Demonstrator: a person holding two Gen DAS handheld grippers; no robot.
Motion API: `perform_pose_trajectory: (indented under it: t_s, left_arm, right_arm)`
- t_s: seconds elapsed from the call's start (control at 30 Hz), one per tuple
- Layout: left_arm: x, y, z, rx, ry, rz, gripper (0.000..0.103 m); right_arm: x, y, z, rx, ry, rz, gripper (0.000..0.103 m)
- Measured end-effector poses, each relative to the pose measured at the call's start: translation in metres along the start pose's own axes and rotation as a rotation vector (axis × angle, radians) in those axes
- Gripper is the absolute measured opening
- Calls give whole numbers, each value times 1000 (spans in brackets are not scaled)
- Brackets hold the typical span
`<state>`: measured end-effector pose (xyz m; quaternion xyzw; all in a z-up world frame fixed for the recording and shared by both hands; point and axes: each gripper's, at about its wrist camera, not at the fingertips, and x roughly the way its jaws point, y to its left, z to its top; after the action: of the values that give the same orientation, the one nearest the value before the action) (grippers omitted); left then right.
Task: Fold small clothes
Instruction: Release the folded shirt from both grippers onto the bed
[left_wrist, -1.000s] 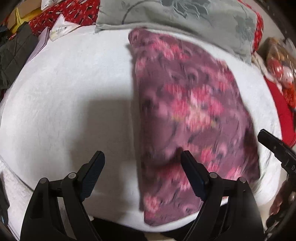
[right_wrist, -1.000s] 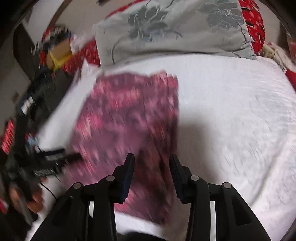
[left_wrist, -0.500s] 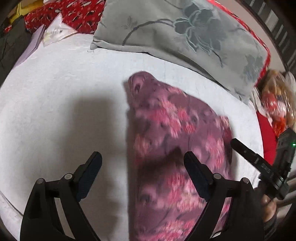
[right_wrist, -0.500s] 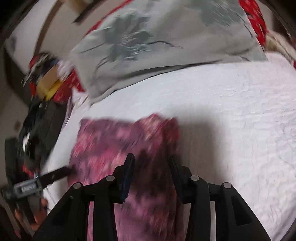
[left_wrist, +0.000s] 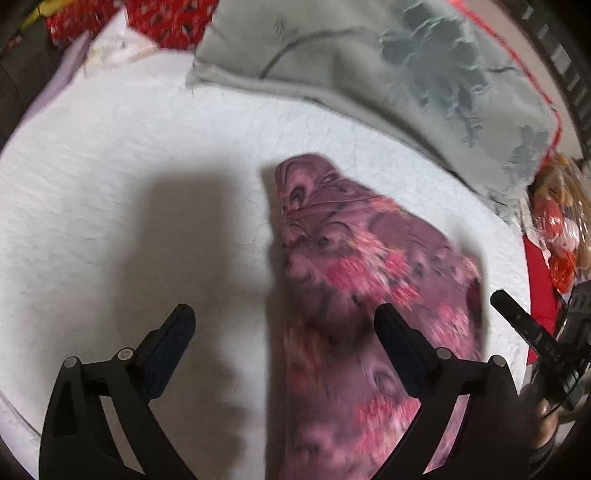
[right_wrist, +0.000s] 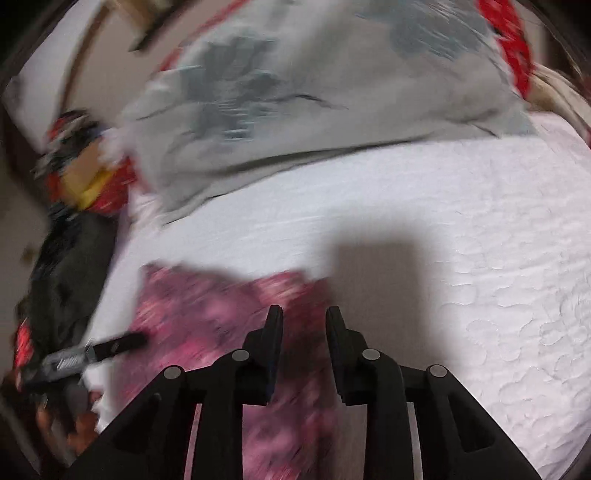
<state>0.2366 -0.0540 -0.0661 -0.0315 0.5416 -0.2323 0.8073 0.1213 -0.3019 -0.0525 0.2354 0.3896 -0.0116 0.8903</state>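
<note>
Cloth (left_wrist: 369, 295) now folded narrower on bed (left_wrist: 110, 184), pillow (left_wrist: 369, 66) beyond.
L gripper (left_wrist: 282, 325) fingers spreading, empty; R gripper (right_wrist: 303, 325) closing, nothing pinched — cloth released since 1 s ago.

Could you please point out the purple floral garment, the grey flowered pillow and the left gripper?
purple floral garment (left_wrist: 354, 266), left wrist view, on its pink-flowered upper part.
grey flowered pillow (left_wrist: 369, 62), left wrist view, on its plain middle.
left gripper (left_wrist: 282, 319), left wrist view, midway between its fingertips.
</note>
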Motion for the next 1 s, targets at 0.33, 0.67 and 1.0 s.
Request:
perform_pose_trajectory:
  t_s: [0.33, 0.67, 1.0]
  left_arm:
    - [-6, -8, -38, -3, 53, 38, 98]
    - [-5, -25, -91, 167, 48, 166, 99]
    - [-53, -28, -121, 217, -34, 238, 99]
  right_arm:
    - [4, 34, -50, -229, 114, -121, 27]
    - [-4, 22, -99, -259, 160, -167, 55]
    - [-65, 28, -120, -243, 142, -305, 66]
